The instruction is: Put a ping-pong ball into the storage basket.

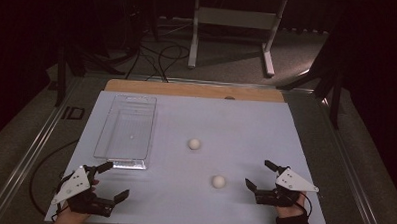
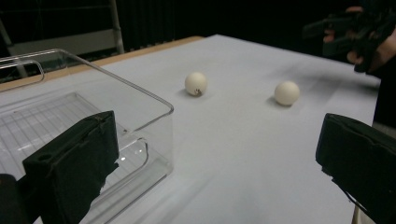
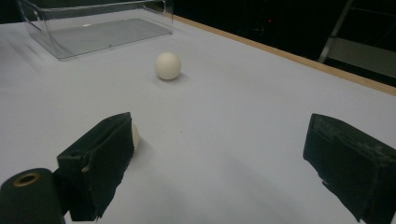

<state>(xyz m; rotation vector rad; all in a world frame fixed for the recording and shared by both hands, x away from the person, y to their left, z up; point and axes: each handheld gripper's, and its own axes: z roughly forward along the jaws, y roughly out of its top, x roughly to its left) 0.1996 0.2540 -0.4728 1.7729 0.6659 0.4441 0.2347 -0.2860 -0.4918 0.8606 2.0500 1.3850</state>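
Two white balls lie on the pale bench (image 1: 266,129), with a clear plastic bin (image 1: 126,131) standing at its left half. The right gripper (image 1: 260,175) rests low at the near right corner, its jaws spread wide and holding nothing. The near ball (image 1: 218,181) sits just to the left of that gripper, beside the tip of one jaw rather than between the two. In the right gripper view the near ball (image 3: 135,136) peeks out from behind the left-hand jaw, mostly hidden by it; whether it touches the pad cannot be told. The far ball (image 1: 194,144) lies toward the middle of the bench, well apart from both grippers, and in the right gripper view the far ball (image 3: 167,65) shows ahead of the open gap, between the jaws and the bin (image 3: 98,28).

The left gripper (image 1: 107,180) sits at the near left corner, its jaws also wide apart and empty. One jaw reaches up beside the near end wall of the bin (image 2: 93,121); the left gripper view shows that jaw in front of the clear wall. Both balls, far ball (image 2: 195,83) and near ball (image 2: 286,93), lie out ahead of this open gap, on bare bench surface.
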